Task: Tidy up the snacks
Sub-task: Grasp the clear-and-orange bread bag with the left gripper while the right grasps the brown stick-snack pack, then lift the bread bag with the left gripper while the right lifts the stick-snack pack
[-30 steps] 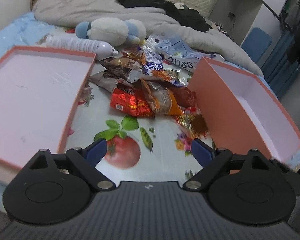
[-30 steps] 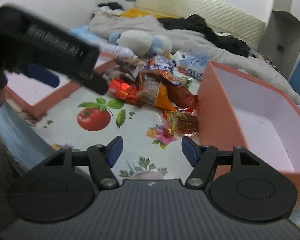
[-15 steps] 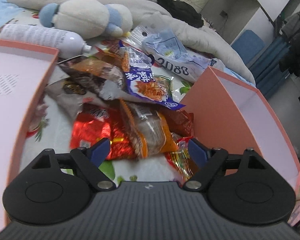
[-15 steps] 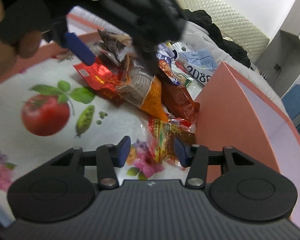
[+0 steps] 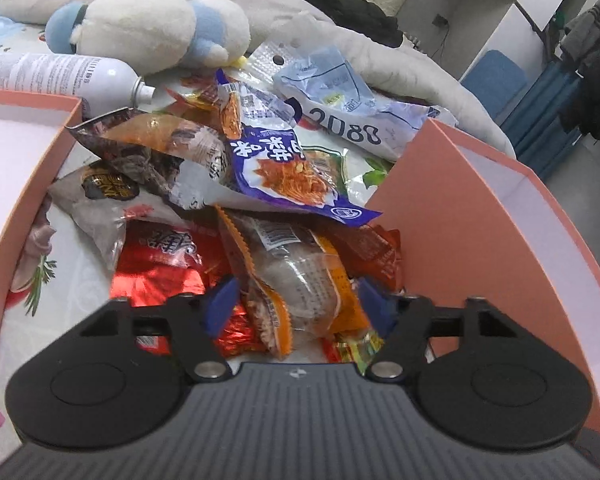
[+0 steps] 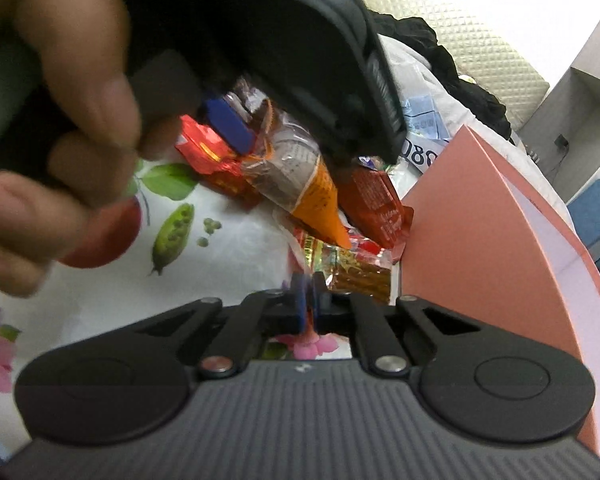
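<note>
A pile of snack packets lies on the flowered cloth between two salmon boxes. My left gripper [image 5: 298, 304] is open, its blue pads on either side of an orange-edged clear packet [image 5: 300, 280], which also shows in the right wrist view [image 6: 300, 172]. A shiny red packet [image 5: 160, 272] lies to its left and a purple packet [image 5: 284, 168] behind it. My right gripper [image 6: 309, 304] is shut on the near edge of a gold-red foil packet [image 6: 348, 268] beside the right box [image 6: 480, 232]. The left gripper and hand fill the upper left of the right wrist view.
The left box [image 5: 16, 168] and the right box [image 5: 480, 216] flank the pile. A white spray can [image 5: 60, 76], a plush toy [image 5: 152, 28], a blue-white bag [image 5: 340, 100] and grey bedding [image 5: 400, 60] lie behind. The cloth [image 6: 228, 248] shows printed vegetables.
My left gripper moved forward into the pile and now straddles the orange-edged packet. My right gripper moved forward and closed on the gold-red foil packet.
</note>
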Action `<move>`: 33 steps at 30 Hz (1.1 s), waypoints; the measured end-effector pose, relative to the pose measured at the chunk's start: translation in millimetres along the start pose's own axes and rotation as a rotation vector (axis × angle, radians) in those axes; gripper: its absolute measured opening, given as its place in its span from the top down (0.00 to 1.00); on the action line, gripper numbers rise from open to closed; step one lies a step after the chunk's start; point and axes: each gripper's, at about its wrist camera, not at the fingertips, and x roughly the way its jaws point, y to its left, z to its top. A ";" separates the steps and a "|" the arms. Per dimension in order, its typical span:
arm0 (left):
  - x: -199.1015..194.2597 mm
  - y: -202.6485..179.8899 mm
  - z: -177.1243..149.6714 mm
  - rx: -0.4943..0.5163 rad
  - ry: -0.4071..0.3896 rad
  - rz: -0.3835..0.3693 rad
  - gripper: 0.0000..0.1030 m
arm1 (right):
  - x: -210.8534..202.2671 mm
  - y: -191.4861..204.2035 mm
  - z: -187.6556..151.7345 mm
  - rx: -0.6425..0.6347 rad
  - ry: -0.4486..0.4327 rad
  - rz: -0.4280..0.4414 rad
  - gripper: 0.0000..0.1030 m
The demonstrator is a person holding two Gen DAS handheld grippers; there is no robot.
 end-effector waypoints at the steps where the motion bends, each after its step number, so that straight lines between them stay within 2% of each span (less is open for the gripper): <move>1: -0.5 0.8 -0.3 -0.004 0.002 0.002 0.42 | -3.3 1.1 -0.3 -0.001 -0.002 -0.001 0.95; 7: -19.0 8.0 -8.2 -0.041 0.002 -0.010 0.56 | -28.6 6.4 -4.4 -0.004 -0.010 0.027 0.96; 14: -67.2 7.8 -30.6 -0.052 -0.016 -0.022 0.63 | -62.6 16.5 -12.0 -0.009 -0.029 0.058 0.96; 22: -132.2 17.1 -72.8 -0.092 -0.033 -0.003 0.65 | -90.9 25.7 -29.1 -0.005 -0.015 0.128 0.96; 27: -165.3 33.7 -98.7 -0.134 -0.030 0.049 0.65 | -104.0 30.3 -36.5 0.028 -0.016 0.187 0.95; 31: -182.1 53.2 -110.5 -0.192 -0.018 0.085 0.64 | -110.6 28.3 -39.8 0.098 -0.014 0.271 0.91; 33: -187.3 60.2 -112.9 -0.206 0.000 0.107 0.61 | -109.8 24.7 -41.9 0.148 -0.011 0.309 0.81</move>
